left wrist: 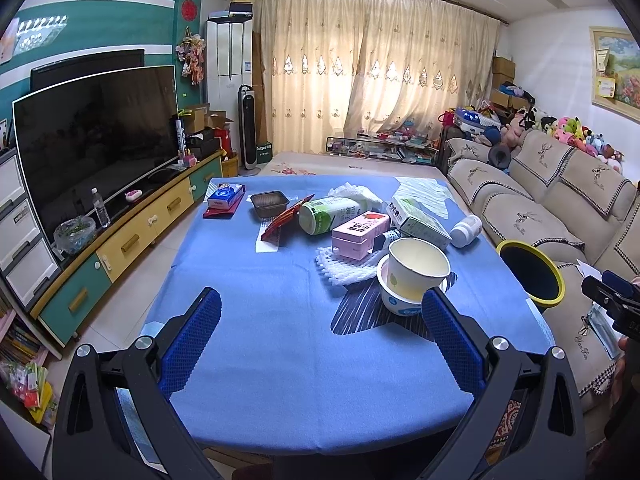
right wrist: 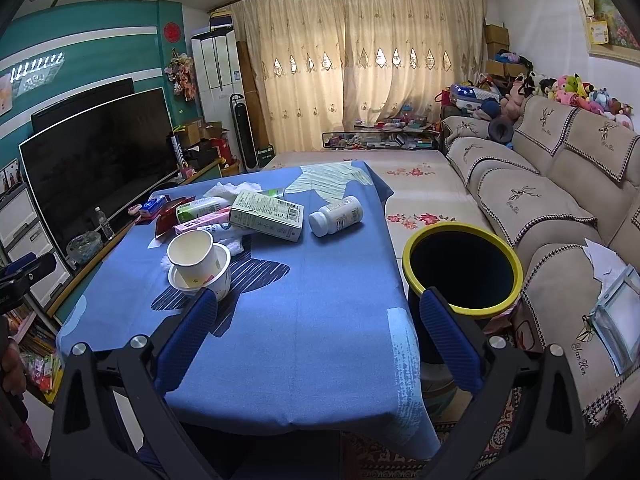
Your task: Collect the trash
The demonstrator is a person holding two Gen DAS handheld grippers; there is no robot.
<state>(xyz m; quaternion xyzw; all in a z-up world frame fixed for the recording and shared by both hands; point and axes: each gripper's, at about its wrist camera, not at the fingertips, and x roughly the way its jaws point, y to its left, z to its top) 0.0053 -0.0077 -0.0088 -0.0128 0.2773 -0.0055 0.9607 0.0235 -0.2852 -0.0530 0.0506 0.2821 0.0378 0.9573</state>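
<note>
Blue-clothed table (left wrist: 248,280) filling the space ahead of both pairs of fingers. Trash bin (right wrist: 462,270) with yellow rim standing off the table edge, just beyond the right fingertip of the right gripper (right wrist: 318,314), mouth open and dark, inside not readable. Left gripper (left wrist: 320,316) spread wide, holding nothing; right gripper likewise spread wide and empty, both hovering short of the litter.

Trash heaped ahead of the fingers, toward the far half of the table:
- Green-and-white box (right wrist: 267,216), lying flat on the pile; probably light card, easily crushed, best pinched across its thin sides.
- Green-and-white carton (left wrist: 328,214) on its side, partly under other items; likely hollow and soft-walled.
- Pink carton (left wrist: 360,234) resting on white foam netting (left wrist: 344,270); netting judged featherlight and squashy, any pinch should hold.
- Stacked paper cups (left wrist: 416,276), nearest the right fingertip of the left gripper; thin, light, liable to tip or separate, rim grip across one wall seems safest.
- White pill bottle (right wrist: 336,216) lying apart from the heap, ahead between the right gripper's fingers; rigid, smooth, round, prone to rolling, best taken across the body.
- Dark tray (left wrist: 270,203), red wrapper (left wrist: 282,222) and crumpled white paper (left wrist: 352,192) further off.

Hard to make out: labels too small to read, lower items in the heap hidden, small tube beside the pink carton barely visible, contents of cups and bottle unknowable.
</note>
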